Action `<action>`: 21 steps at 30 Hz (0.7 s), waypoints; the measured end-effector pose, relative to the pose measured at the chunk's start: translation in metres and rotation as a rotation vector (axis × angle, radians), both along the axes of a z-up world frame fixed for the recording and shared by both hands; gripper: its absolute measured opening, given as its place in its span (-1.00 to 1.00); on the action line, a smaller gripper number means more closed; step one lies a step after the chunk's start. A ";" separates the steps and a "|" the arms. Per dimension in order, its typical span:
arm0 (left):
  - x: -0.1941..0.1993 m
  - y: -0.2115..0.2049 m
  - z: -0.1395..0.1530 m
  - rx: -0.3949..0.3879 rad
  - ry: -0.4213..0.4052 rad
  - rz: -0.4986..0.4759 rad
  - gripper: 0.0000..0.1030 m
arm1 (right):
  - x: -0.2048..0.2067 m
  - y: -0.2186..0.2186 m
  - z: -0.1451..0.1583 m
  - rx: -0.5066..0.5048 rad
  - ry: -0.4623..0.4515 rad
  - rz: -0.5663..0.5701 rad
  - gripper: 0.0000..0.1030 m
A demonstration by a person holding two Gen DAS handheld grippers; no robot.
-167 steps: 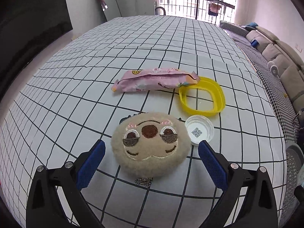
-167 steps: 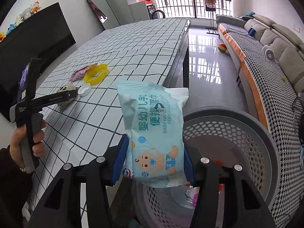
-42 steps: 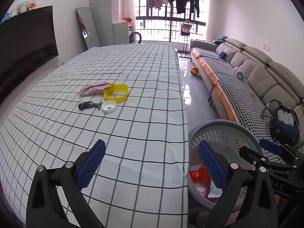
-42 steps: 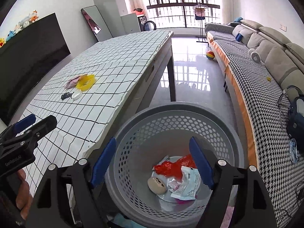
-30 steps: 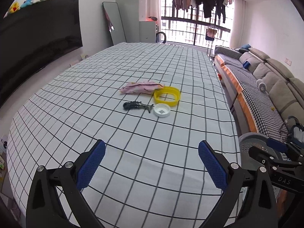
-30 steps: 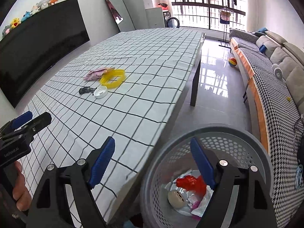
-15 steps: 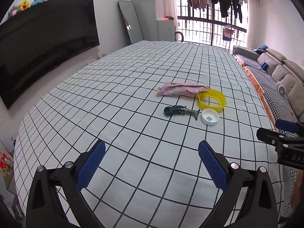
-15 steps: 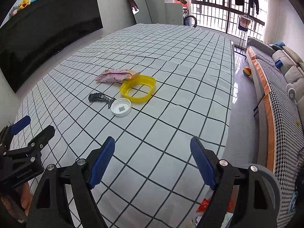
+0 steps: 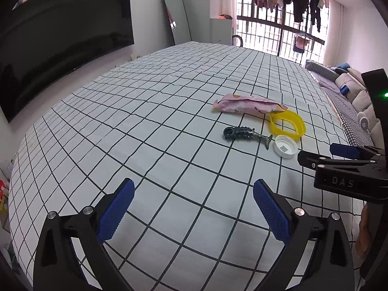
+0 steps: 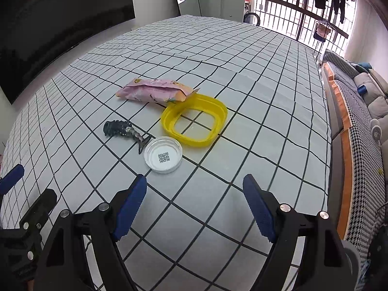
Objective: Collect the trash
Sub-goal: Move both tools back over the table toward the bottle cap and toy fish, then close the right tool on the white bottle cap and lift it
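On the checked tablecloth (image 9: pixel 145 111) lie a pink wrapper (image 9: pixel 247 103) (image 10: pixel 155 89), a yellow plastic ring (image 9: pixel 287 123) (image 10: pixel 194 123), a dark fish-shaped toy (image 9: pixel 245 134) (image 10: pixel 123 131) and a white cap (image 9: pixel 285 146) (image 10: pixel 163 154) with a QR code. My left gripper (image 9: pixel 192 209) is open and empty, well short of them. My right gripper (image 10: pixel 194 205) is open and empty, just in front of the white cap. The right gripper also shows at the right edge of the left wrist view (image 9: pixel 344 160).
A sofa (image 10: pixel 368 101) runs along the right side past the table's edge. A large dark TV (image 9: pixel 60 38) hangs on the left wall. A mirror (image 9: pixel 175 19) leans at the far wall. The left gripper's tip shows at the left edge of the right wrist view (image 10: pixel 12 178).
Both grippers have swung away from the grey basket and moved in over the table toward the trash. The plush and the blue wipes pack held earlier are no longer in view.
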State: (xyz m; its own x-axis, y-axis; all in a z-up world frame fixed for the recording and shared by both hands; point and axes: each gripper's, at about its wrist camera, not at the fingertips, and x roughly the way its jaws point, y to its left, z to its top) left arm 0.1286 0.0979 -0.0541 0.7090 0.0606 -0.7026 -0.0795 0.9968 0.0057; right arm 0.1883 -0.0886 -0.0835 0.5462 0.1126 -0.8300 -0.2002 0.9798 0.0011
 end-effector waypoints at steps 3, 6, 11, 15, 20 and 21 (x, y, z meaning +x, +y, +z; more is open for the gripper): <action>0.000 0.005 -0.001 -0.022 0.003 0.009 0.87 | 0.009 0.007 -0.008 0.004 0.024 0.012 0.51; 0.001 0.004 -0.002 -0.025 0.011 0.004 0.87 | 0.017 0.014 -0.013 0.001 0.032 0.015 0.51; 0.001 0.003 -0.003 -0.030 0.015 -0.002 0.87 | 0.026 0.024 -0.020 -0.025 0.033 0.019 0.51; 0.001 0.002 -0.003 -0.031 0.020 -0.009 0.87 | 0.030 0.023 -0.021 -0.010 0.029 0.012 0.51; 0.000 0.000 -0.003 -0.027 0.018 -0.014 0.87 | 0.030 0.024 -0.021 -0.010 0.005 0.022 0.47; 0.001 0.000 -0.003 -0.028 0.019 -0.013 0.87 | 0.030 0.025 -0.021 -0.008 0.000 0.028 0.44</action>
State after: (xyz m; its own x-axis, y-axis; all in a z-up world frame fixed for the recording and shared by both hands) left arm 0.1292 0.0974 -0.0572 0.6962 0.0316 -0.7172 -0.0664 0.9976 -0.0205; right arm 0.2184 -0.0637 -0.1047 0.5430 0.1212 -0.8309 -0.2275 0.9738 -0.0067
